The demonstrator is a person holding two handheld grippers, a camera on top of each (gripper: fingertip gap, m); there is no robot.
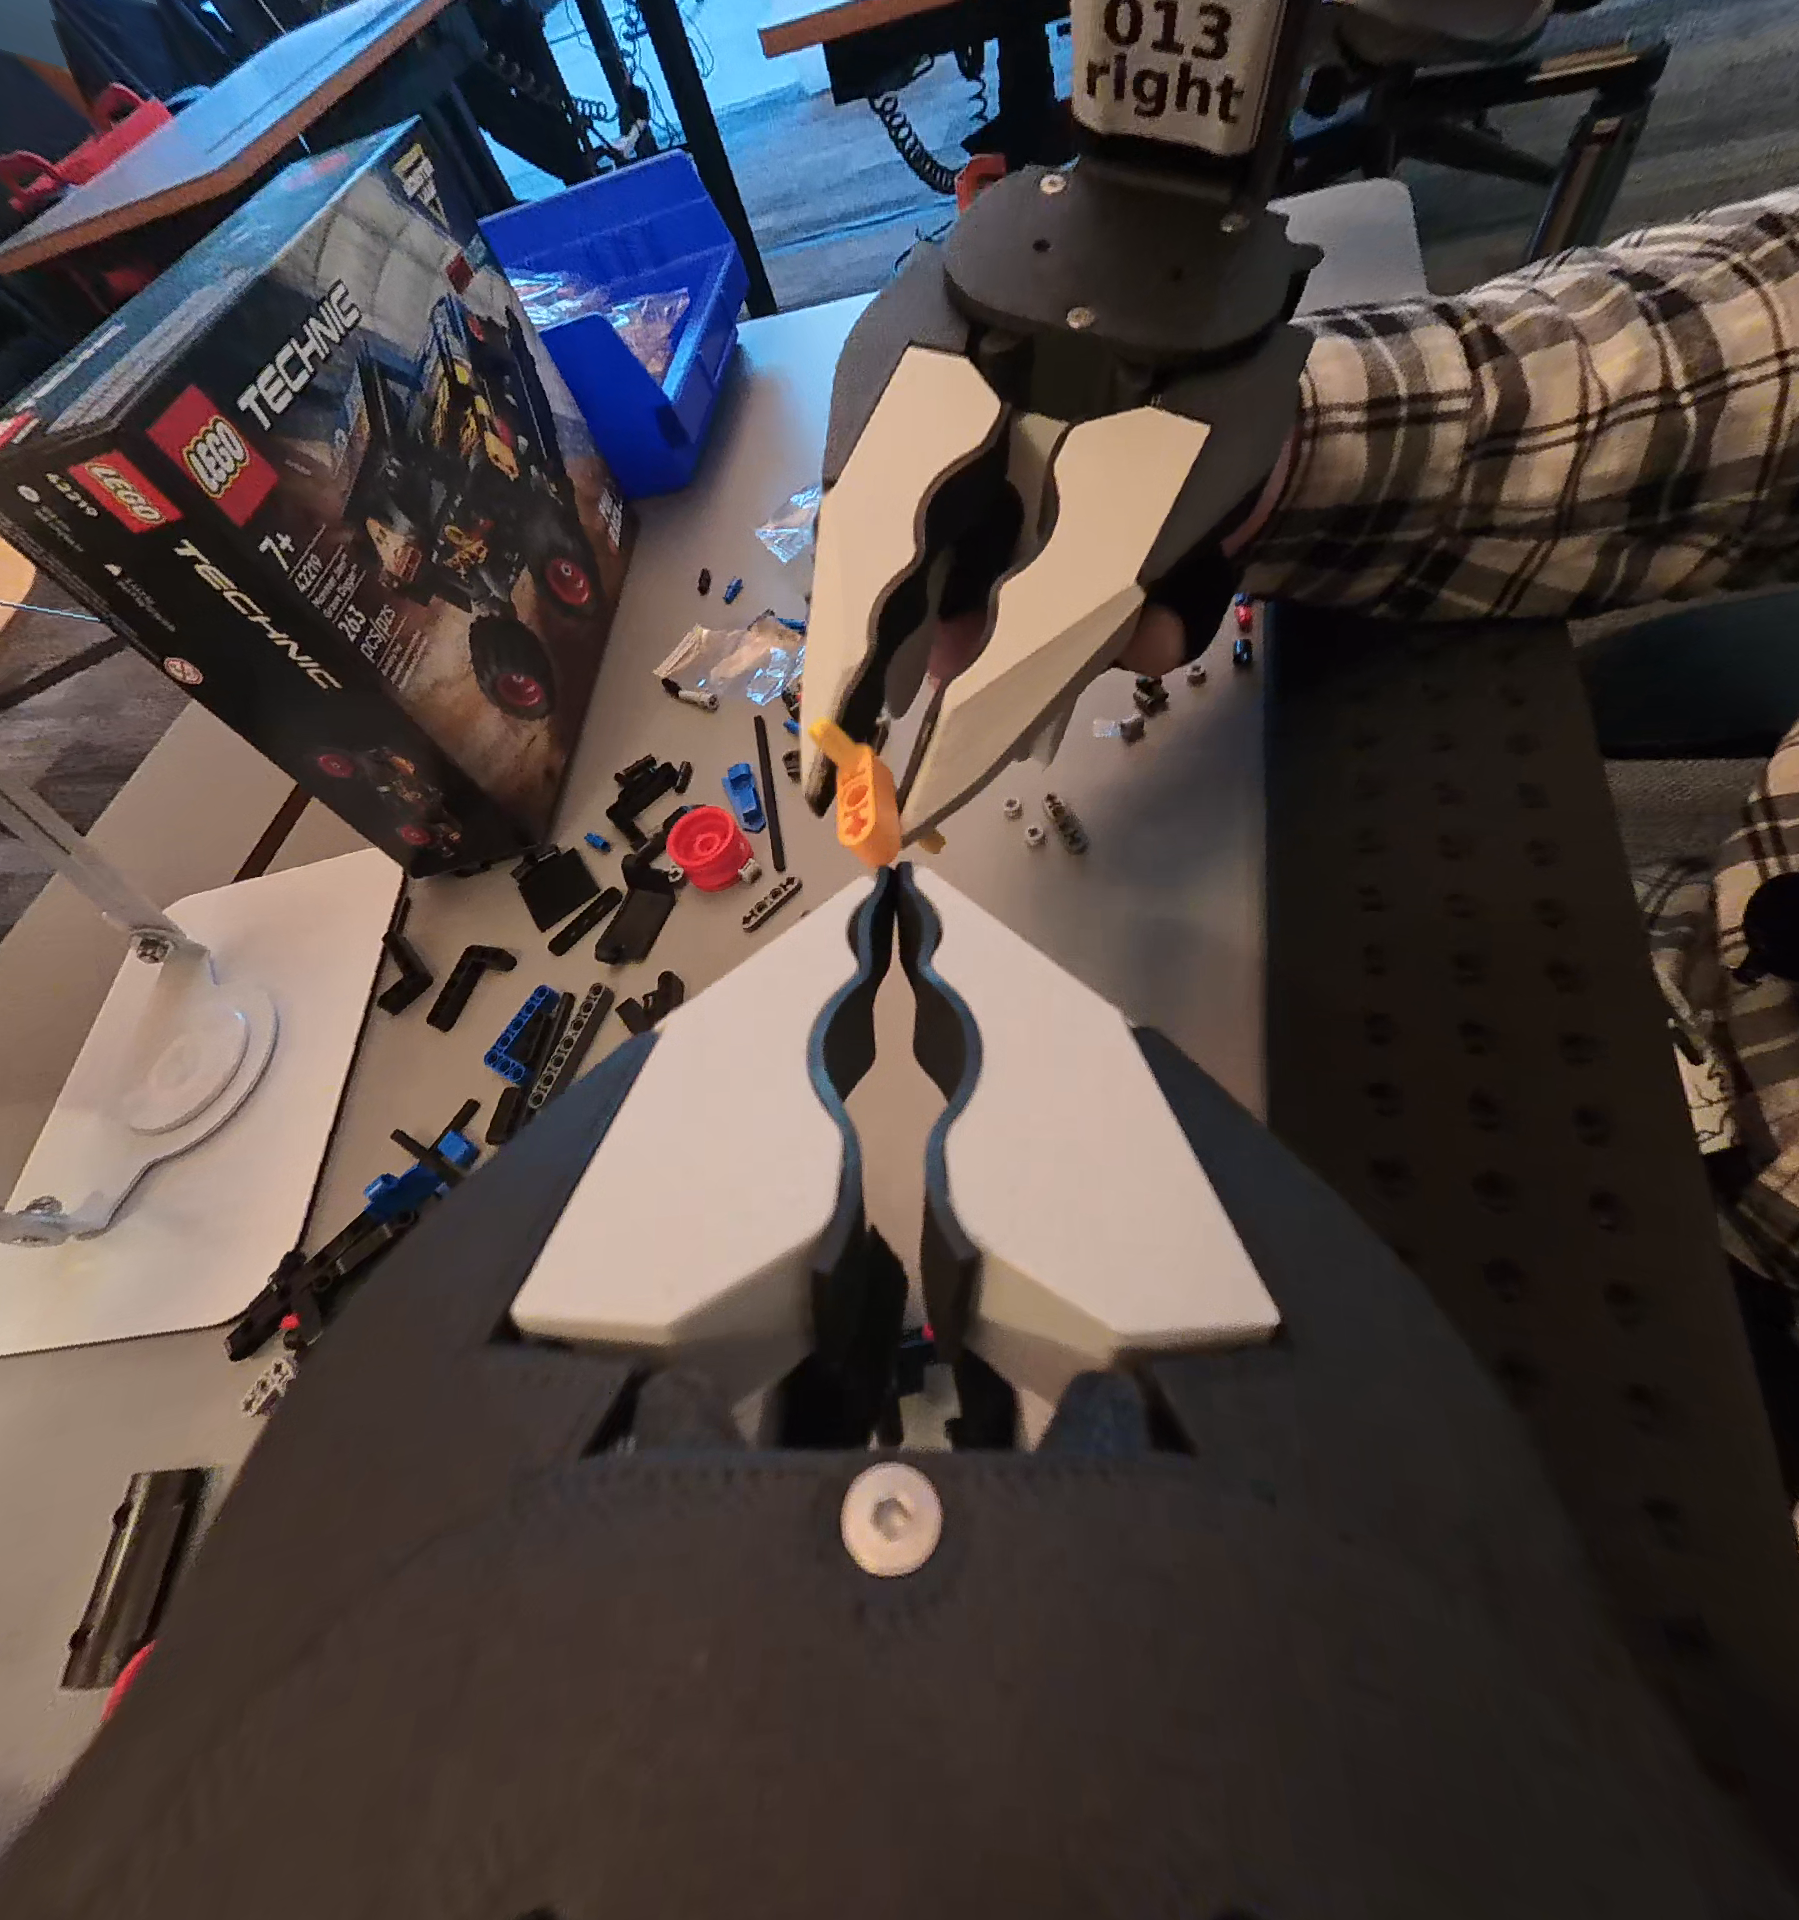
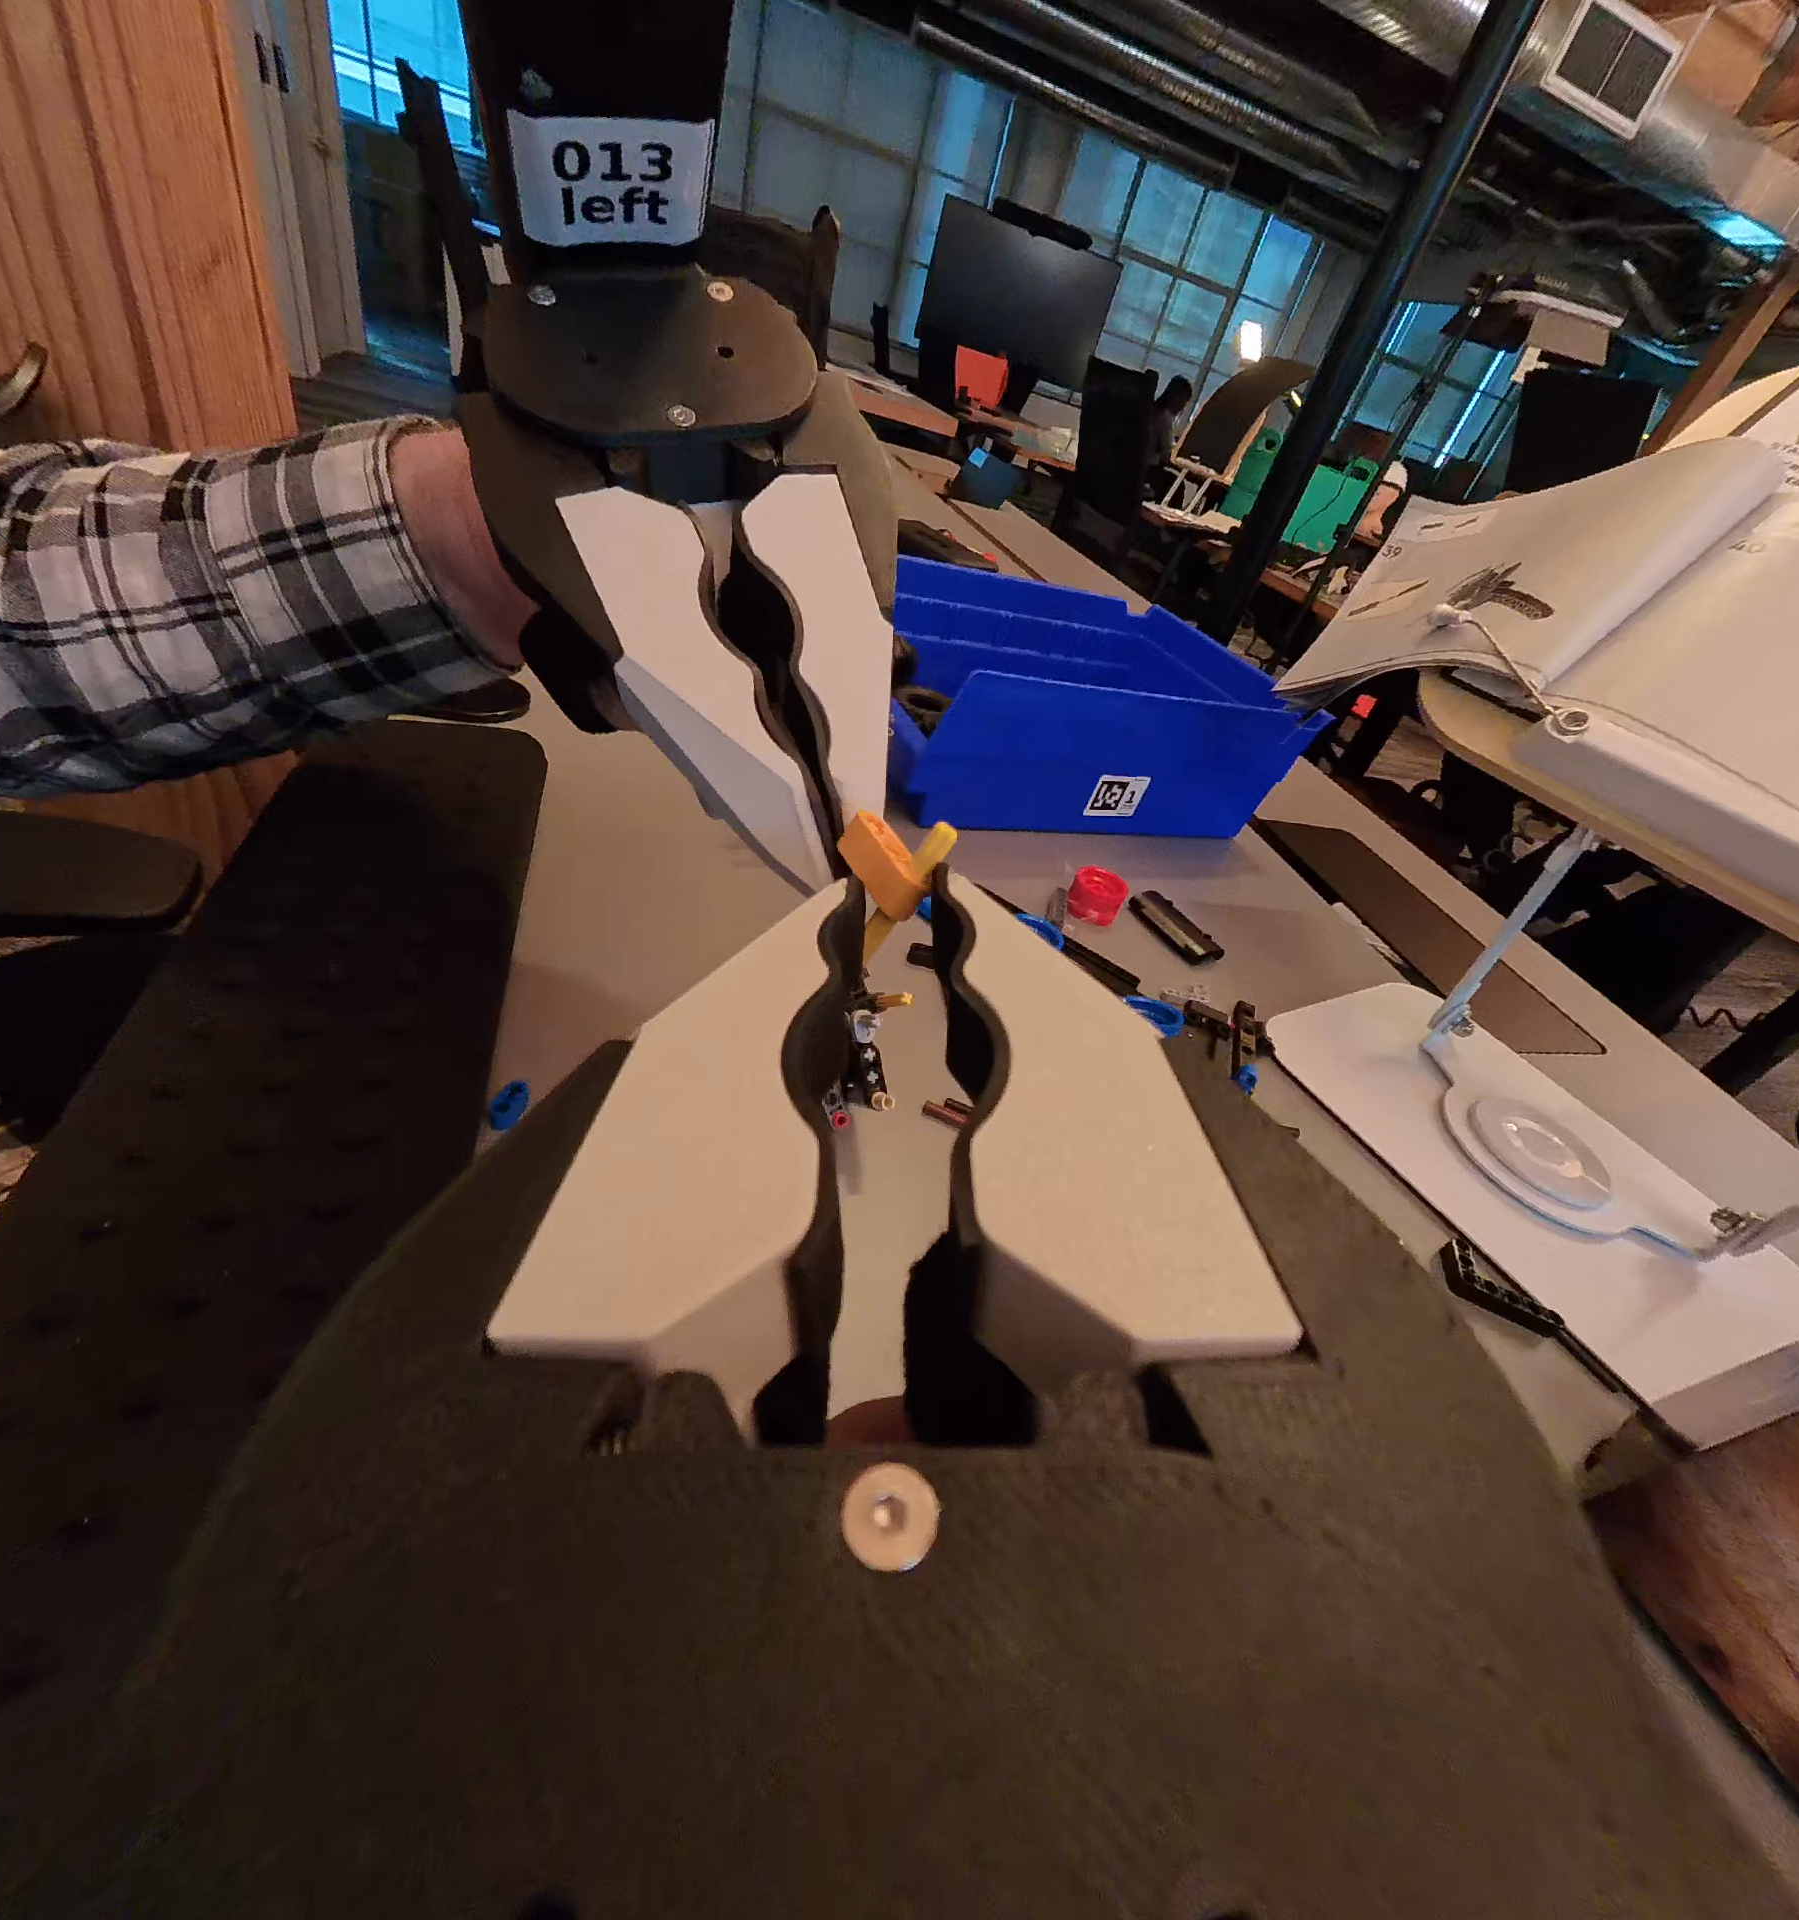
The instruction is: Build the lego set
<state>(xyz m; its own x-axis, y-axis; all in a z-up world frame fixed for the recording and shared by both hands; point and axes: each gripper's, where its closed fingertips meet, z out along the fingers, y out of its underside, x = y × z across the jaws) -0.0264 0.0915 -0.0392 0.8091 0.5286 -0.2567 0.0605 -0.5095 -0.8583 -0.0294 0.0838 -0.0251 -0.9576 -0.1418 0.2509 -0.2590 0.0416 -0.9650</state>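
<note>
My right gripper point(image 2: 895, 894) is shut on a small orange Lego connector point(image 2: 879, 857) with a yellow axle point(image 2: 934, 842) through it, held above the grey table point(image 2: 666, 831). In the left wrist view the right gripper point(image 1: 864, 800) comes down from above with the orange connector point(image 1: 859, 805) and the axle point(image 1: 827, 738). My left gripper point(image 1: 893, 873) is shut, with its tips together just at the connector's lower end. It also shows in the right wrist view point(image 2: 835, 868), right beside the connector.
A Lego box point(image 1: 334, 520) stands at left, with a blue bin point(image 1: 635, 312) behind it. A red wheel hub point(image 1: 710, 847), loose black and blue parts point(image 1: 521, 1029) and plastic bags point(image 1: 739, 655) lie on the table. There is also a white stand base point(image 1: 147, 1091), a black mat point(image 1: 1446, 1039) and an open booklet point(image 2: 1601, 582). Only a small space, under 4 cm, lies between the two pairs of fingers.
</note>
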